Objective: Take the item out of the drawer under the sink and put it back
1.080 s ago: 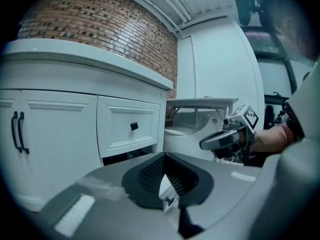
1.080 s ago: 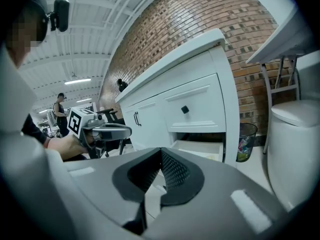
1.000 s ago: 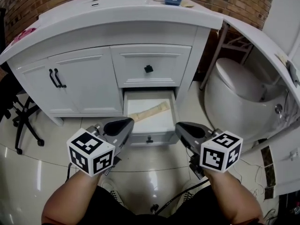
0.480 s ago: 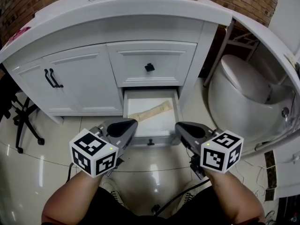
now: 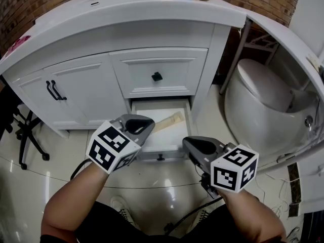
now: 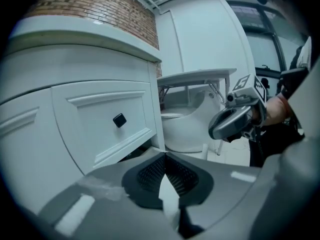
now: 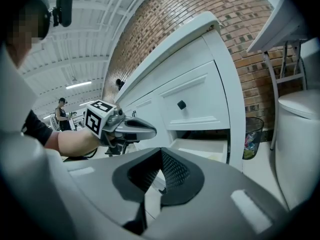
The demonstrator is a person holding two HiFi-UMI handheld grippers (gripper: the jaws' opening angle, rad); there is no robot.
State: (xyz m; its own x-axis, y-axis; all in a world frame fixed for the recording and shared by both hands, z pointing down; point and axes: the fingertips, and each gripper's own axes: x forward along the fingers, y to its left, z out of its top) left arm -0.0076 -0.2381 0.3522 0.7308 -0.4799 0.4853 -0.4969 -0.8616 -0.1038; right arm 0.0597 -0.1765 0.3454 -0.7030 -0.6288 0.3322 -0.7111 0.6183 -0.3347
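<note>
Under the sink (image 5: 132,5), the bottom drawer (image 5: 172,135) stood pulled out, and the long beige item (image 5: 168,120) lay slantwise inside it, toward its far right. Over the drawer's near left corner hovered the left gripper (image 5: 143,124), jaws closed on nothing. The right gripper (image 5: 194,146) hung just off the near right corner, its jaws likewise shut and empty. Neither touched the item. Above the open drawer sat a closed drawer (image 5: 179,70) with a black knob (image 5: 157,76). Double doors (image 5: 76,92) stood to its left and a white toilet (image 5: 263,97) to the right.
</note>
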